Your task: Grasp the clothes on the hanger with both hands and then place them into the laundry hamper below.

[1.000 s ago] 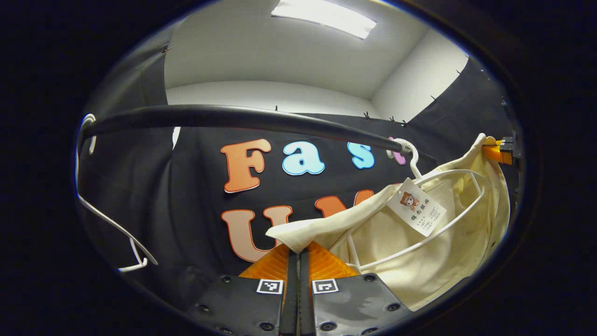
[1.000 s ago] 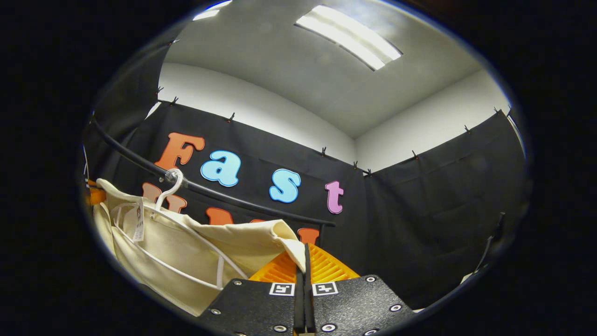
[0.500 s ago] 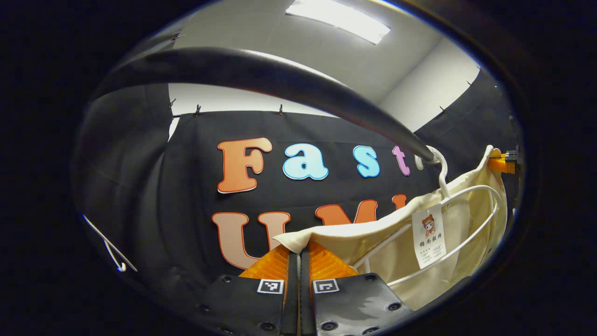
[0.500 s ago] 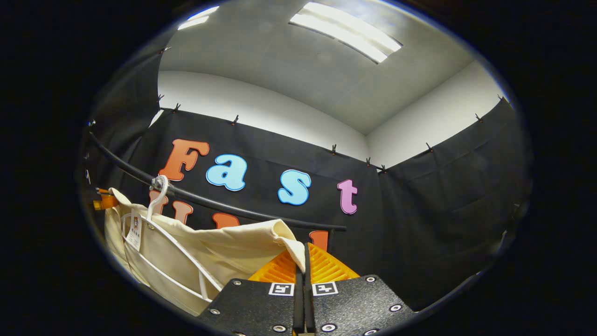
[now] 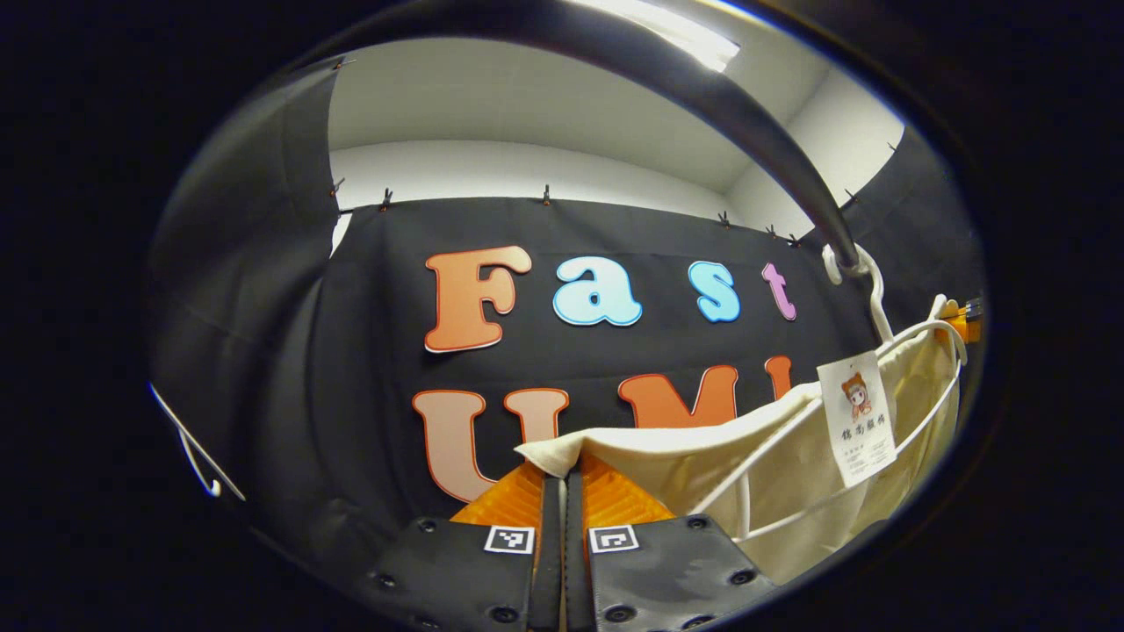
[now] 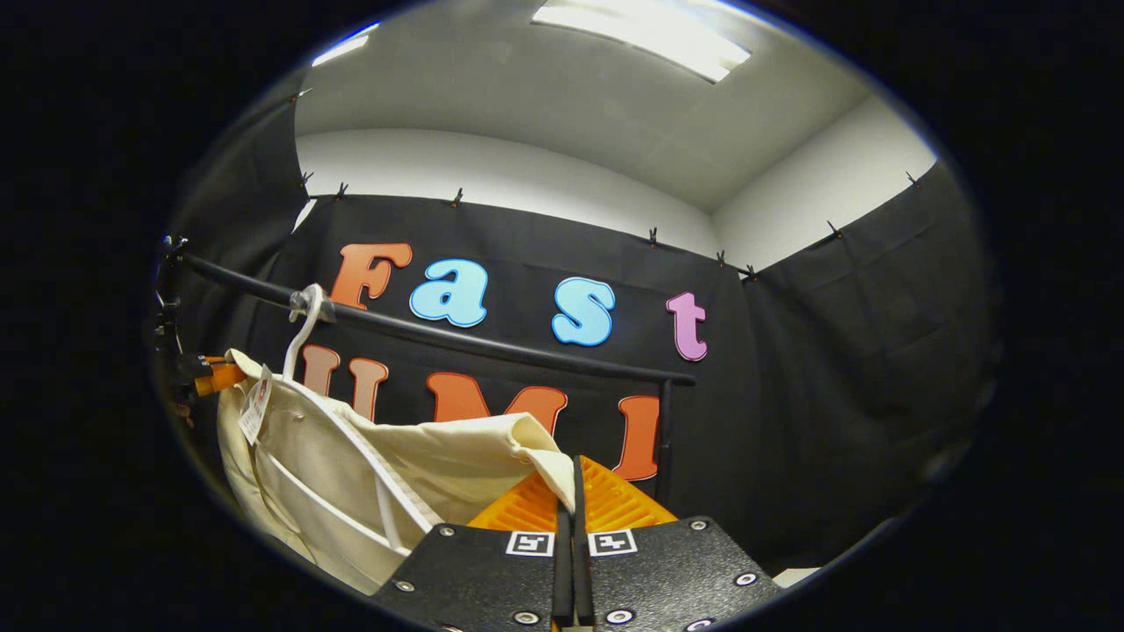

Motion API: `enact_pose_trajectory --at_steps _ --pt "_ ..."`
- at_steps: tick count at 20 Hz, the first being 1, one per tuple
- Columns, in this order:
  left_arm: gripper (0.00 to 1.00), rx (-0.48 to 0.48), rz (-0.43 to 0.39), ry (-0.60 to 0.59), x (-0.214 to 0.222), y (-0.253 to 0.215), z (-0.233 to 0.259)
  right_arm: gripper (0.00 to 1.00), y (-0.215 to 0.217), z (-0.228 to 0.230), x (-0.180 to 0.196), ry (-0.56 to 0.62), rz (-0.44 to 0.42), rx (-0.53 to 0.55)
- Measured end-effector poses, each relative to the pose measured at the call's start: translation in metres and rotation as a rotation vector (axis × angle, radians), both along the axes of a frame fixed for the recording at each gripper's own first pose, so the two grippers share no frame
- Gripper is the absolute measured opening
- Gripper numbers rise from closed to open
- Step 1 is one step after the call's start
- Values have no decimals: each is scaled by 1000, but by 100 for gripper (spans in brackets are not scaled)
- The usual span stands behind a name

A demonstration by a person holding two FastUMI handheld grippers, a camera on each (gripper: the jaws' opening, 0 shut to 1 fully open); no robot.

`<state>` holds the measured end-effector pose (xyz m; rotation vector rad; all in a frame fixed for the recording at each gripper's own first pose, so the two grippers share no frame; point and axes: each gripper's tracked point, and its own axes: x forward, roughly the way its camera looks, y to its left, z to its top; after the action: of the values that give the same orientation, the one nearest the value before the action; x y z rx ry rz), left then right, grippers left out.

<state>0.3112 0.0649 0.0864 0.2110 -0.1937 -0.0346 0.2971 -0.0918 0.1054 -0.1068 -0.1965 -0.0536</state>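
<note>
The rail [image 6: 439, 333] runs across the booth wall; my cream garment [image 5: 790, 474] hangs from its white hanger [image 5: 878, 298]; my left gripper [image 5: 562, 470] and right gripper [image 6: 569, 478] each pinch a cloth edge.

One soft cream cloth garment [image 5: 825, 474] hangs in the booth. One thin white wire hanger [image 5: 887, 351] with a curved hook sits inside it. A second thin white hanger [image 5: 198, 452] shows at the far left of the left gripper view, so that makes two hangers. One small white paper tag [image 5: 858, 417] dangles from the garment. One long black round rail [image 6: 439, 332] runs across the booth. One black upright post [image 6: 663, 434] stands at the rail's end. Two long bright ceiling lights show in the right gripper view, a big one [image 6: 645, 31] and a thin one [image 6: 344, 46]. Two grippers count too: the left gripper [image 5: 562, 465] and the right gripper [image 6: 572, 478].
</note>
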Motion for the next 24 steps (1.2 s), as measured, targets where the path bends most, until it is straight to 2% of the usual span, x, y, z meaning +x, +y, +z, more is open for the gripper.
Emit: enact_pose_trajectory --at_steps 9,16,24 --pt "9 1 -7 85 -8 -3 -46 0 -5 -39 -8 32 0 115" --pt "9 9 -25 129 -19 -10 -73 0 -16 -85 -26 100 -53 120" --pt "9 0 8 201 -53 6 -111 0 0 -125 -59 177 -53 110"
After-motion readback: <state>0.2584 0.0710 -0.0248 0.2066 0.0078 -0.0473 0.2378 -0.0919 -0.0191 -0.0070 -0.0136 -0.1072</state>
